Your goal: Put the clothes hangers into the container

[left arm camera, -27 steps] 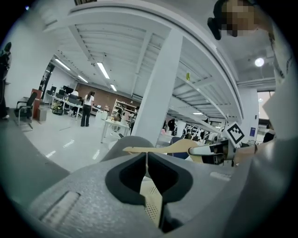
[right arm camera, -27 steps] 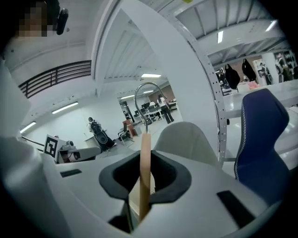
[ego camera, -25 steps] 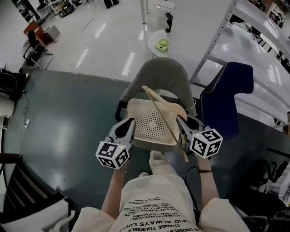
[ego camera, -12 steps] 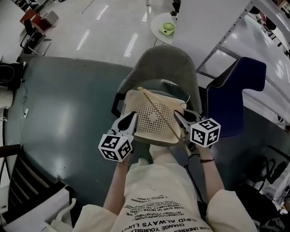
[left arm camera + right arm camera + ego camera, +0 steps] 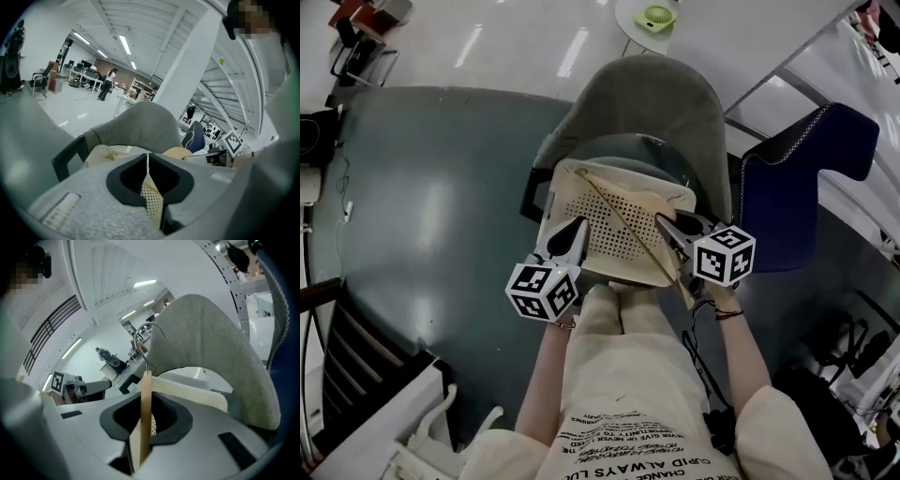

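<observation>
A cream perforated container (image 5: 609, 246) hangs over the seat of a grey chair (image 5: 642, 103), carried between both grippers. A wooden clothes hanger (image 5: 623, 217) lies slanted across its top. My left gripper (image 5: 573, 234) is shut on the container's left wall; the dotted wall (image 5: 153, 202) shows pinched between its jaws. On the container's right side, my right gripper (image 5: 667, 231) is shut on the hanger's wooden bar (image 5: 145, 413), whose metal hook (image 5: 140, 341) points away from it. The container's rim (image 5: 187, 392) lies right behind that bar.
A blue chair (image 5: 787, 197) stands close on the right of the grey chair, beside a white metal rack (image 5: 825, 52). A small round white table (image 5: 654, 17) holding a green object stands beyond. A dark mat (image 5: 431, 216) covers the floor; black items lie at its left and right edges.
Both grippers have sunk together with the container and the hanger, down toward the grey chair's seat. Neither grip has changed.
</observation>
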A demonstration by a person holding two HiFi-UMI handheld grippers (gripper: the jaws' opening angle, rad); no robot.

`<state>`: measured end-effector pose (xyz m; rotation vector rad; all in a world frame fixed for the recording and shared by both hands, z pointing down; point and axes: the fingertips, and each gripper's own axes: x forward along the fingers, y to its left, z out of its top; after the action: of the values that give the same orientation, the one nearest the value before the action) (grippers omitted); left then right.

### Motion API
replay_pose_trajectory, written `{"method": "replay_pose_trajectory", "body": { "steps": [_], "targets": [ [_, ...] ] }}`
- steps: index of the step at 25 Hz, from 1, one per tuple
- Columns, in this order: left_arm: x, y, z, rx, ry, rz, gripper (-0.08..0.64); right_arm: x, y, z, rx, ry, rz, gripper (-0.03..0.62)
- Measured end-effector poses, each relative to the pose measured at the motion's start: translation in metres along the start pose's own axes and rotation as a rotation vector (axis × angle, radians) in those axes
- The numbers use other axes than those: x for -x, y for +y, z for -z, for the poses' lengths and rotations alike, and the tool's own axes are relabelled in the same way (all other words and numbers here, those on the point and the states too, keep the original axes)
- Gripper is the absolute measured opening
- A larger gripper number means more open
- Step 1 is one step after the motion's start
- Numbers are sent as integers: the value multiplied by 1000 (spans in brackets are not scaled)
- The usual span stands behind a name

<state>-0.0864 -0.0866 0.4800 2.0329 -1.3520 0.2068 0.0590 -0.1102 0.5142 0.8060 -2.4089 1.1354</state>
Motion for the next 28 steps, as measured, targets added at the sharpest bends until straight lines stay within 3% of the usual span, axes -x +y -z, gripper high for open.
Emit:
{"method": "replay_pose_trajectory", "body": {
  "steps": [10,28],
  "targets": [
    [-24,9,38,52,83,4,31,-30,-16,29,-70,49,-31,55],
    [-59,26,63,81,148,73,31,-73,-35,26,-164,52,-54,57]
  ]
}}
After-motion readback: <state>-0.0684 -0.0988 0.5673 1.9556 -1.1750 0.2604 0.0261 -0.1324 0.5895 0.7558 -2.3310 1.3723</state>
